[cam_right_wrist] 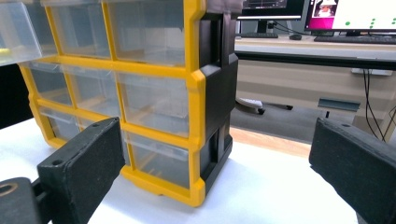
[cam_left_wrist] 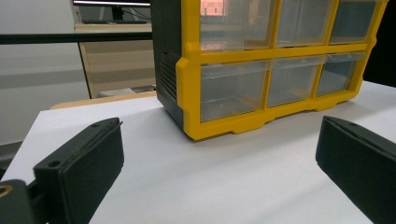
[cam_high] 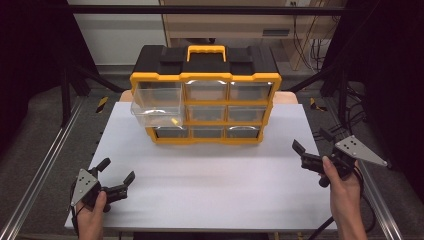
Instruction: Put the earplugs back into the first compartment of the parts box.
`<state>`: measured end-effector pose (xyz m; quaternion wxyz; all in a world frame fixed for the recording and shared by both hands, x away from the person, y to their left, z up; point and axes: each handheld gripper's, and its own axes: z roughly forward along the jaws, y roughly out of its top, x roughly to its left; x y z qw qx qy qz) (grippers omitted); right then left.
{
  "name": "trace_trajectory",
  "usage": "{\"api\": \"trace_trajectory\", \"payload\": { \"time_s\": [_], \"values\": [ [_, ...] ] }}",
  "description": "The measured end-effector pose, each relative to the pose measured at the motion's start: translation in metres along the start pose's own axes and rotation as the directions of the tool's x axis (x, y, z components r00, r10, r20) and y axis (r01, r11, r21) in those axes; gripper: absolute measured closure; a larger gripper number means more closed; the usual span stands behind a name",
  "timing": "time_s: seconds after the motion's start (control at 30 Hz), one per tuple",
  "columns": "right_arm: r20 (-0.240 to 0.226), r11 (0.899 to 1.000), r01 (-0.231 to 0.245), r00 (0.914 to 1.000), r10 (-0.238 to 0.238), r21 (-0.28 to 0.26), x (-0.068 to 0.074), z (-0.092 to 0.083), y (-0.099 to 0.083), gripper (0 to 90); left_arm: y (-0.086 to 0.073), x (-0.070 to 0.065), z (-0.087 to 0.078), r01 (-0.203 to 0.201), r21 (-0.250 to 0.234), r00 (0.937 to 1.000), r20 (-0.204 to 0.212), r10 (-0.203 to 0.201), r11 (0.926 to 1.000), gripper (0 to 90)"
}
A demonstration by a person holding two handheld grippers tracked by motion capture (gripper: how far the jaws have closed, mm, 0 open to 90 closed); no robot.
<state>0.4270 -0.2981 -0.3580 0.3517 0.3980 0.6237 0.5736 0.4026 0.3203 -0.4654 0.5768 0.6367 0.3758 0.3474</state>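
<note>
Nine clear drawers fill a yellow-and-black organiser (cam_high: 206,95) at the far middle of the white worktop (cam_high: 210,185); its top-left drawer (cam_high: 156,104) is pulled out. Left hand-held gripper (cam_high: 116,176) and right hand-held gripper (cam_high: 311,141) hover near the front corners, jaws spread wide, holding nothing.

Overhead view plus two low, opposite-corner views of drawer cabinet (cam_high: 205,95).
</note>
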Motion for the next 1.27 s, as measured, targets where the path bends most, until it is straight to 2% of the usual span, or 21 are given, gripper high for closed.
{"api": "trace_trajectory", "payload": {
  "time_s": [0.13, 0.4, 0.57, 0.63, 0.8, 1.07, 1.1, 1.13, 1.2, 1.27],
  "values": [
    [0.000, 1.000, -0.003, 1.0000, 0.003, 0.007, 0.000, -0.001, -0.006, 3.4, 0.000, -0.001, 0.001, -0.003, 0.008, 1.0000, 0.003, 0.003, 1.0000, 0.6],
    [-0.009, 0.999, -0.024, 0.9997, 0.024, 0.034, 0.002, -0.003, -0.034, 3.6, -0.001, -0.005, 0.002, -0.014, 0.012, 0.9998, 0.014, 0.013, 0.9998, 0.6],
    [-0.015, 0.998, -0.043, 0.9989, 0.044, 0.049, 0.003, -0.004, -0.047, 4.0, -0.001, -0.005, 0.002, -0.009, 0.010, 0.9999, 0.012, 0.009, 0.9999, 0.6],
    [-0.022, 0.996, -0.067, 0.9974, 0.068, 0.062, 0.004, -0.004, -0.060, 4.2, -0.001, -0.006, 0.002, -0.010, 0.012, 0.9998, 0.015, 0.010, 0.9999, 0.6],
    [-0.031, 0.994, -0.068, 0.9970, 0.071, 0.086, 0.007, -0.003, -0.072, 4.6, -0.001, -0.007, 0.002, 0.003, 0.003, 0.9994, 0.036, -0.003, 1.0000, 0.6],
    [-0.100, 0.989, -0.083, 0.9903, 0.096, 0.125, 0.022, 0.015, -0.089, 6.4, -0.002, -0.013, 0.002, 0.007, -0.011, 0.9970, 0.077, -0.006, 0.9999, 0.6],
    [-0.110, 0.988, -0.099, 0.9876, 0.112, 0.118, 0.026, 0.023, -0.094, 6.8, -0.002, -0.015, 0.003, 0.009, -0.005, 0.9965, 0.084, -0.009, 0.9999, 0.7],
    [-0.110, 0.988, -0.099, 0.9876, 0.112, 0.118, 0.026, 0.023, -0.094, 6.8, -0.002, -0.015, 0.003, 0.009, -0.005, 0.9965, 0.084, -0.009, 0.9999, 0.6],
    [-0.103, 0.986, -0.119, 0.9859, 0.131, 0.117, 0.029, 0.031, -0.097, 6.8, -0.002, -0.016, 0.004, 0.015, 0.026, 0.9964, 0.082, -0.017, 0.9996, 0.7],
    [-0.072, 0.987, -0.092, 0.9922, 0.102, 0.133, 0.031, 0.038, -0.099, 6.9, -0.002, -0.016, 0.005, 0.017, 0.042, 0.9968, 0.078, -0.020, 0.9990, 1.2]
  ]
}}
